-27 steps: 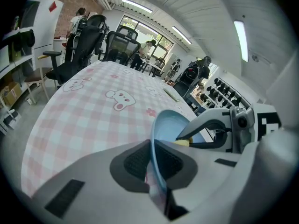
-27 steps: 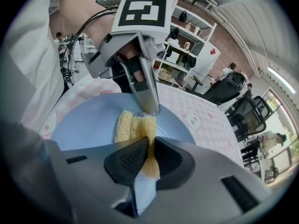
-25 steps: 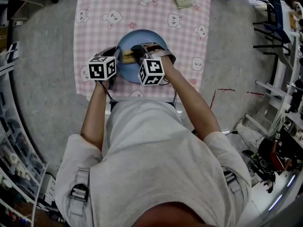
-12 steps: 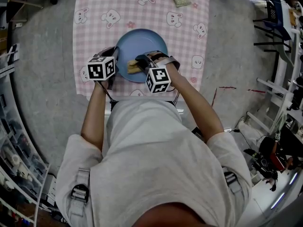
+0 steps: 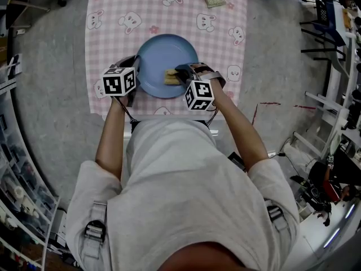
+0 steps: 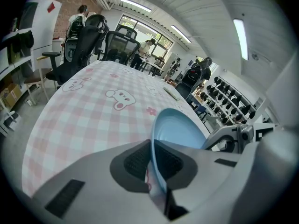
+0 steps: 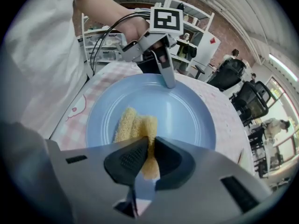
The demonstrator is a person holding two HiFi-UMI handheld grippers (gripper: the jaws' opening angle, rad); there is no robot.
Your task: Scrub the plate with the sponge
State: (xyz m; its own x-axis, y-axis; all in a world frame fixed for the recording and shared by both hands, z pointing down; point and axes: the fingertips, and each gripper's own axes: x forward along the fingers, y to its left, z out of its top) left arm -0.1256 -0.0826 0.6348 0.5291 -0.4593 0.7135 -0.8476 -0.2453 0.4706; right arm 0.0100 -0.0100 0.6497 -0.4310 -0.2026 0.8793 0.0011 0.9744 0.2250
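Right tool pinches sponge, long axis along jaws; left tool clamps plate rim.

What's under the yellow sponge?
The round blue plate lies under the squashed yellow sponge, which the right claw pinches. The plate sits on a pink checked bunny cloth. The plate spot beneath the sponge is covered.
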